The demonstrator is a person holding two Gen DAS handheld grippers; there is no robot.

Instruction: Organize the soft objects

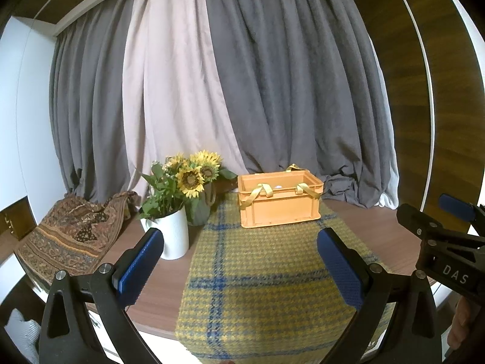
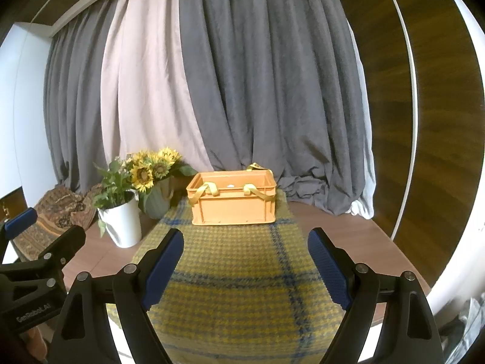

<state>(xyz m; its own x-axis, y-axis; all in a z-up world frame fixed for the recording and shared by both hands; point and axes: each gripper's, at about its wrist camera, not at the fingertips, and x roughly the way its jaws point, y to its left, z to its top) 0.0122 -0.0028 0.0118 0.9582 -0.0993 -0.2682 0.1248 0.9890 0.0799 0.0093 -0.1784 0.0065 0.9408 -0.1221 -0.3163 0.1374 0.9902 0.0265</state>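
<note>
Curtains (image 1: 272,91) behind; right hand-held gripper (image 1: 436,230) reads "DAS".

A home room: floor-length curtains (image 1: 242,91), sunflowers in a vase (image 1: 174,236), plaid-clothed wooden table (image 1: 379,236).

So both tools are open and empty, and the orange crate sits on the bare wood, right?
Not quite. Both the left tool and right tool are open and empty, but the crate sits on the plaid cloth, not bare wood; the right wrist view shows it.
</note>
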